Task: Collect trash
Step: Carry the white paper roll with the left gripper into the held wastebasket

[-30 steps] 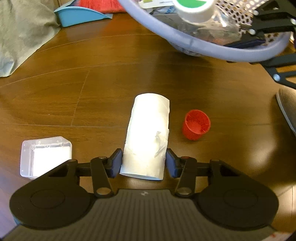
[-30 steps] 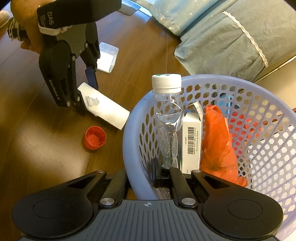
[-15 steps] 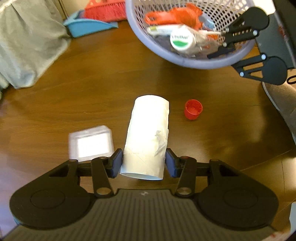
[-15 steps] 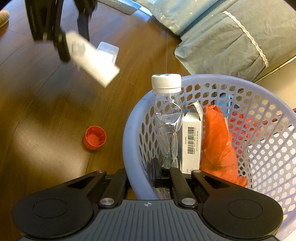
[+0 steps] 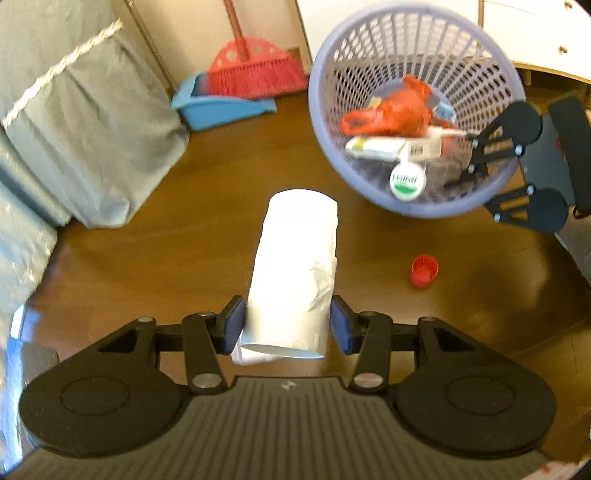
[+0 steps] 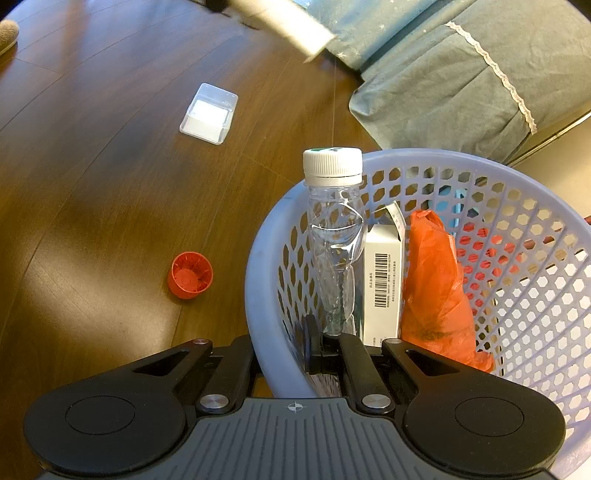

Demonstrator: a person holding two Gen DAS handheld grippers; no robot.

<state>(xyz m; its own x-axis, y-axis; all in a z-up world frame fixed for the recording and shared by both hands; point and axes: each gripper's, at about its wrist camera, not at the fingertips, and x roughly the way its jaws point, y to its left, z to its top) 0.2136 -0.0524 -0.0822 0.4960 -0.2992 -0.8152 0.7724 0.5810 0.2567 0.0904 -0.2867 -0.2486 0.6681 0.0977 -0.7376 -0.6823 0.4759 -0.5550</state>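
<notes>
My left gripper [image 5: 287, 325] is shut on a white paper roll [image 5: 295, 266], held high above the wooden floor. The roll shows blurred at the top of the right wrist view [image 6: 291, 26]. My right gripper [image 6: 284, 354] is shut on the rim of a lavender mesh basket [image 6: 266, 266], one finger outside the wall and one inside. The basket [image 5: 369, 192] holds a clear bottle with a white cap [image 6: 334, 236], a white carton [image 6: 384, 273] and an orange bag [image 6: 436, 280]. A red cap [image 6: 190, 275] lies on the floor left of the basket. A clear plastic box [image 6: 208, 112] lies farther off.
A grey-green bed skirt [image 5: 74, 122] hangs at the left. A red broom [image 5: 255, 70] stands in a blue dustpan [image 5: 221, 109] by the wall. White furniture [image 5: 535, 37] is behind the basket. A slipper [image 6: 7, 33] sits at the far left.
My left gripper has risen from the floor with the paper roll, so the floor, red cap and basket look farther below. The right gripper and basket have stayed still.
</notes>
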